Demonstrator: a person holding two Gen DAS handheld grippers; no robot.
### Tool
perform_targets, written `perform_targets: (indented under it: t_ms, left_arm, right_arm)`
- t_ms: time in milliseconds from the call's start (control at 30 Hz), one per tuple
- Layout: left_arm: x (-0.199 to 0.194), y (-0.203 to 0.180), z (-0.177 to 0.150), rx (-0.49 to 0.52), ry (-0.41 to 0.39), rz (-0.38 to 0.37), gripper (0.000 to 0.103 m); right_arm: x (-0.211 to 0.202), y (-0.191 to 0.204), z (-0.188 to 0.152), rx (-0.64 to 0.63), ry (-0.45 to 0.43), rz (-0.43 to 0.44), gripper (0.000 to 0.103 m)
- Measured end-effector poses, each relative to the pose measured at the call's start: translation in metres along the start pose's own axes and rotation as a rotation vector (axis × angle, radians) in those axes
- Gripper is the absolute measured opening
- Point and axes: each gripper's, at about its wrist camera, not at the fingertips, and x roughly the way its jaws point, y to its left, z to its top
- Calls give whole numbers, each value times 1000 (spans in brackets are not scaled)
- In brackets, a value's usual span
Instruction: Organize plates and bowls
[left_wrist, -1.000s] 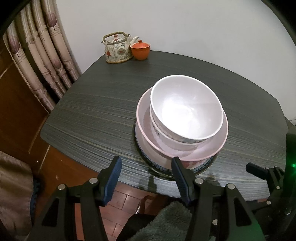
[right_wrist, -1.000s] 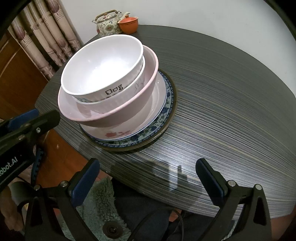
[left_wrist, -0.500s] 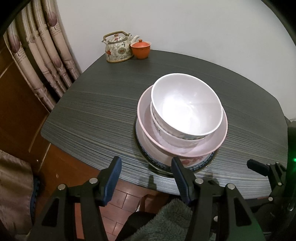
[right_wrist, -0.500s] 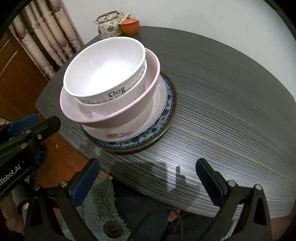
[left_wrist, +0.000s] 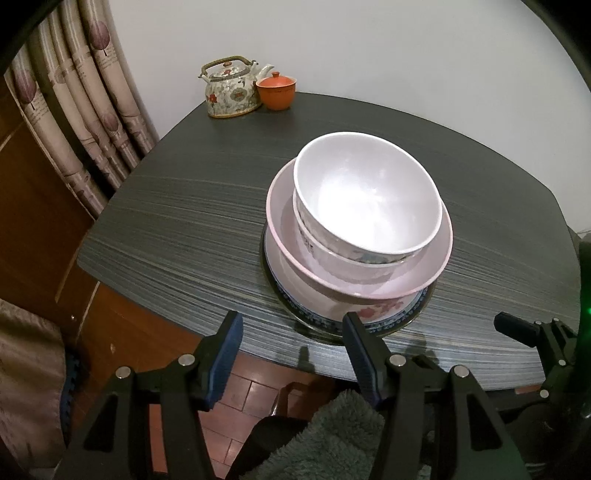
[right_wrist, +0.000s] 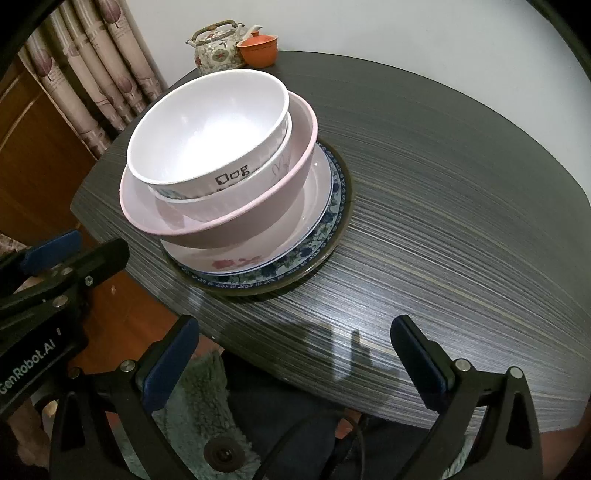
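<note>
A stack of dishes stands on the dark striped table (left_wrist: 177, 221). On top is a white bowl (left_wrist: 365, 199) marked "Dog" (right_wrist: 207, 125), nested in a second white bowl. Both sit in a wide pink bowl (right_wrist: 240, 225). Under it lie plates, one with a blue floral rim (right_wrist: 306, 254), on a dark-rimmed plate. My left gripper (left_wrist: 290, 332) hovers open at the table's near edge, just short of the stack. My right gripper (right_wrist: 295, 328) stands wide open over the near edge, right of the stack. Neither gripper has anything between its fingers.
A floral teapot (left_wrist: 231, 90) and an orange lidded cup (left_wrist: 276, 90) stand at the table's far corner by the wall. Curtains (left_wrist: 85, 110) hang at the left. A fuzzy grey garment on a person's lap (left_wrist: 332, 435) lies below the near edge.
</note>
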Motion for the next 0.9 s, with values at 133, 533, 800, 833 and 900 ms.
perform_targets:
  t_ms: [133, 533, 800, 833, 900]
  left_arm:
    - [0, -1, -1, 4, -3, -3, 57]
    - [3, -5, -3, 9, 2, -8, 57]
    - [5, -6, -2, 14, 4, -14, 57]
    - [5, -6, -3, 14, 5, -15, 57]
    - [4, -7, -3, 15, 4, -16, 57]
  right_arm:
    - [1, 1, -1, -1, 2, 0, 103]
    - [1, 3, -3, 4, 2, -3, 103]
    - [1, 5, -4, 11, 4, -5, 103]
    - [1, 5, -4, 12, 4, -5, 103]
    - [1, 5, -5, 12, 4, -4, 103]
